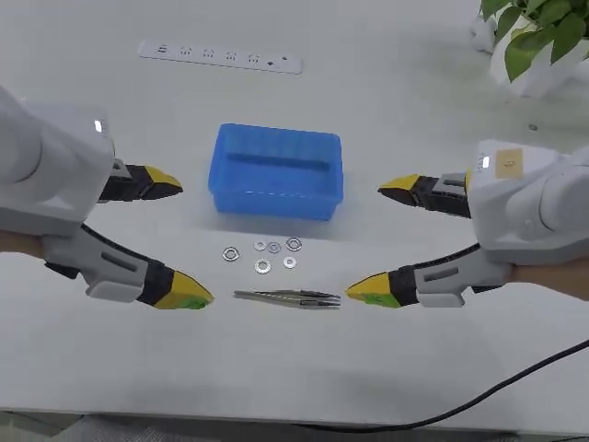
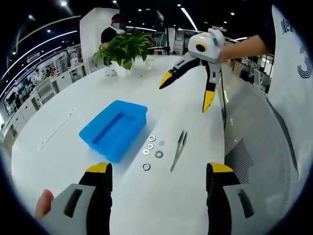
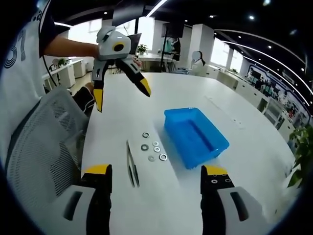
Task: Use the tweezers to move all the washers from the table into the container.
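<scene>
Steel tweezers (image 1: 287,296) lie ungrasped on the desk (image 1: 414,83), left gripper (image 1: 195,243) and right gripper (image 1: 364,241) spread wide and empty, so they are best pinched mid-length, squarely.

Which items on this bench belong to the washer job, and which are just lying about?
Job:
tweezers, lying on the table
six washers, loose on the table
blue container, nothing in it yet

Lying about:
power strip at the far edge
potted plant in the far corner
black cable along the near edge
</scene>
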